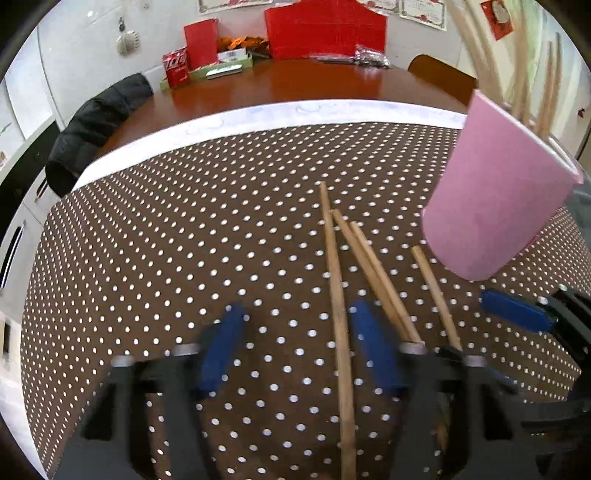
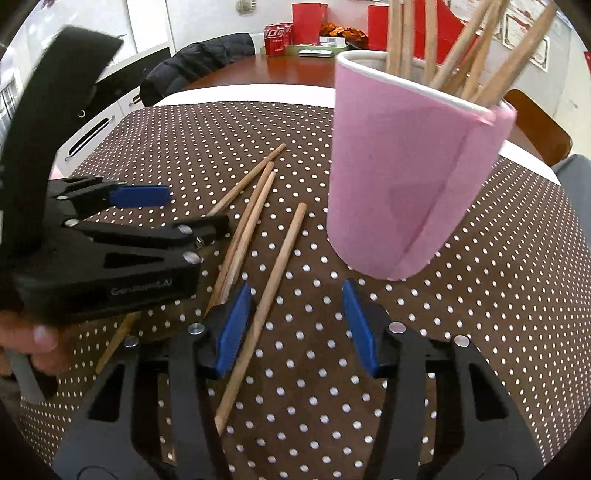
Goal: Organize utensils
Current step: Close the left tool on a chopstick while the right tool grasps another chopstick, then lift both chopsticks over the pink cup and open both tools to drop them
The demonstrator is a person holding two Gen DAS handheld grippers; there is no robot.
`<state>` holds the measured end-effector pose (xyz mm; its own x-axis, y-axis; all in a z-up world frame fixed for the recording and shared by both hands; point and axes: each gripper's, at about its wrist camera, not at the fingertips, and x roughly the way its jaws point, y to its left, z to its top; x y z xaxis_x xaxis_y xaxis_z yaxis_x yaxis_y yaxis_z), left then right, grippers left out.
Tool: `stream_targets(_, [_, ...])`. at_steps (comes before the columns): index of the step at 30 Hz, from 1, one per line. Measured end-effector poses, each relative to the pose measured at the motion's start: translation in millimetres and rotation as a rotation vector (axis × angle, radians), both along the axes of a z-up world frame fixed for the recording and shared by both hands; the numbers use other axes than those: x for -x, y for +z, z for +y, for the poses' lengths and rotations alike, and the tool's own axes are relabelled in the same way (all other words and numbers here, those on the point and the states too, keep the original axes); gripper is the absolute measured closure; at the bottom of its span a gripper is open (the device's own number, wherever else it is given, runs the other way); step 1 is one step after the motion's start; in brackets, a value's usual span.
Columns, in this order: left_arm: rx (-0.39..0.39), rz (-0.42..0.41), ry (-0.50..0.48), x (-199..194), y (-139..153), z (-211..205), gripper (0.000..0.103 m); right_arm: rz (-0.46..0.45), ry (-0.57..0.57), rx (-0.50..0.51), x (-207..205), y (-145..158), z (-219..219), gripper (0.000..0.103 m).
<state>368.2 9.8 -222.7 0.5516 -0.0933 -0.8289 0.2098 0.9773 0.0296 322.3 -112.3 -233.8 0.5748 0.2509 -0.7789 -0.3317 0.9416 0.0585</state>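
A pink paper cup [image 1: 498,199] [image 2: 413,177] stands on the dotted cloth with several wooden chopsticks [image 2: 461,44] upright in it. Several loose chopsticks lie on the cloth left of the cup. My left gripper [image 1: 297,350] hovers open over them. One long chopstick [image 1: 336,295] runs between its blue pads, close to the right one, and a pair [image 1: 373,273] passes behind that pad. My right gripper [image 2: 297,328] is open in front of the cup. A single chopstick [image 2: 273,273] lies just inside its left pad, unpressed. The left gripper [image 2: 177,214] also shows in the right wrist view.
The brown white-dotted cloth [image 1: 184,240] covers the near part of a reddish wooden table [image 1: 295,81]. Red boxes [image 1: 325,29], soda cans [image 1: 176,68] and a green tray stand at the far edge. A black jacket [image 1: 92,125] hangs over a chair at the left.
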Motion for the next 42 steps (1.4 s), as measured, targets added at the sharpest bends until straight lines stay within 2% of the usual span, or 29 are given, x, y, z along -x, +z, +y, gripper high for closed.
stream_targets(1, [-0.005, -0.003, -0.001, 1.6, 1.3, -1.3, 0.082, -0.008, 0.002, 0.012, -1.5, -0.1, 3.6, 0.064])
stream_targets(2, [-0.009, -0.004, 0.001, 3.1, 0.9, -2.3, 0.092, -0.014, 0.008, 0.02, -2.0, 0.3, 6.7, 0.077])
stream_targets(3, [-0.004, -0.003, 0.004, 5.5, 0.8, -2.2, 0.096, -0.015, 0.015, 0.026, -4.0, 0.8, 11.5, 0.089])
stream_targets(6, [0.025, 0.0, 0.02, 17.3, 0.8, 4.1, 0.097, 0.008, 0.04, -0.022, -9.2, 1.1, 14.9, 0.098])
stream_targets(14, [0.133, -0.045, 0.085, 52.6, 11.5, 28.6, 0.097, -0.02, 0.022, -0.297, 5.7, 10.9, -22.7, 0.098])
stream_targets(23, [0.255, -0.228, 0.058, 81.1, 62.5, 25.3, 0.097, -0.13, 0.02, -0.545, 22.9, 42.6, -61.9, 0.098])
stream_targets(28, [0.303, -0.312, 0.028, 94.3, 86.7, 16.7, 0.097, -0.185, 0.012, -0.595, 29.4, 59.4, -78.9, 0.098])
stream_targets(42, [0.392, -0.526, -0.056, 91.3, 142.7, -6.4, 0.097, -0.335, 0.028, -0.604, 48.2, 113.7, -108.1, 0.098])
